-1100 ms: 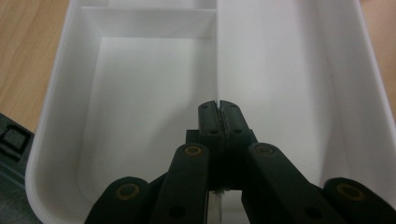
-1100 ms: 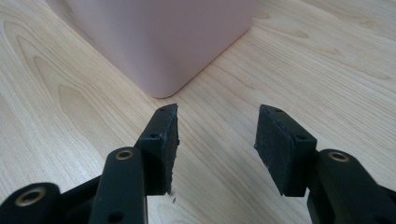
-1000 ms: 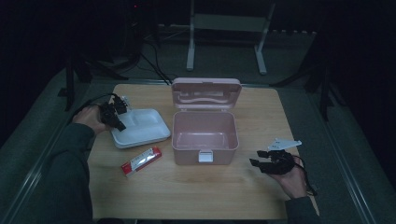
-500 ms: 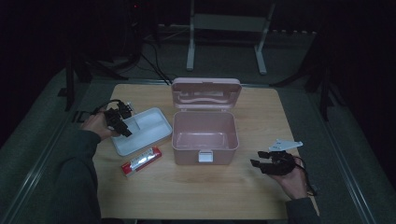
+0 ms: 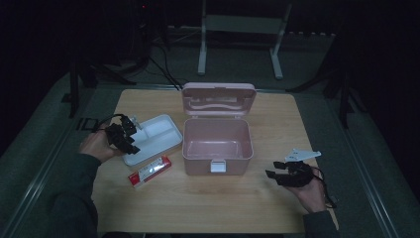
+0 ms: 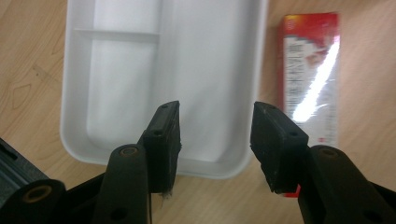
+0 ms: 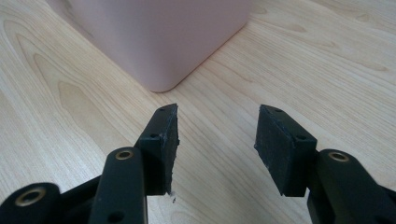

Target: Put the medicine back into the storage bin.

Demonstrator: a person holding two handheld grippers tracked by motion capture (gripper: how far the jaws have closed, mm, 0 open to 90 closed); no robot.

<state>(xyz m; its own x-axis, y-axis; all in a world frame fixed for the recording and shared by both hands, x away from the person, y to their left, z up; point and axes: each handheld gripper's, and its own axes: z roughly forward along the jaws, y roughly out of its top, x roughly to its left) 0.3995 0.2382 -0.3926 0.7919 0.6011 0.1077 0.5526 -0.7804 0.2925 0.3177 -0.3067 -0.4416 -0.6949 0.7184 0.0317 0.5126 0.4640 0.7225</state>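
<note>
Pale wood formed the table [image 5: 208,208], and near its middle stood a pink box [image 5: 216,145] with its lid [image 5: 218,99] swung up and back, the inside bare. A small latch [image 5: 216,166] showed on the front wall. Just left of the box lay a white tray [image 5: 153,139], set at a slant, with a divider splitting it into 2 parts. In front of the tray, close beside its near edge, lay a red and white packet [image 5: 149,171], flat on the wood.

The left gripper [image 5: 130,140] hung over the tray's left end, held in the person's left hand [image 5: 94,146]. In the left gripper view its jaws stood wide apart with nothing between them; the white tray [image 6: 163,70] lay below them, and the red packet [image 6: 310,74] lay just beside the tray, under the tip of the jaw seen at the right.

The right gripper [image 5: 280,168] sat low at the table's right side, well apart from the box, in the right hand [image 5: 309,193], with its grey plate [image 5: 302,154] on top. In the right gripper view its jaws were spread wide and gripped nothing; they pointed at a rounded lower corner of the pink box [image 7: 159,37], with bare wood [image 7: 303,70] beneath.
</note>
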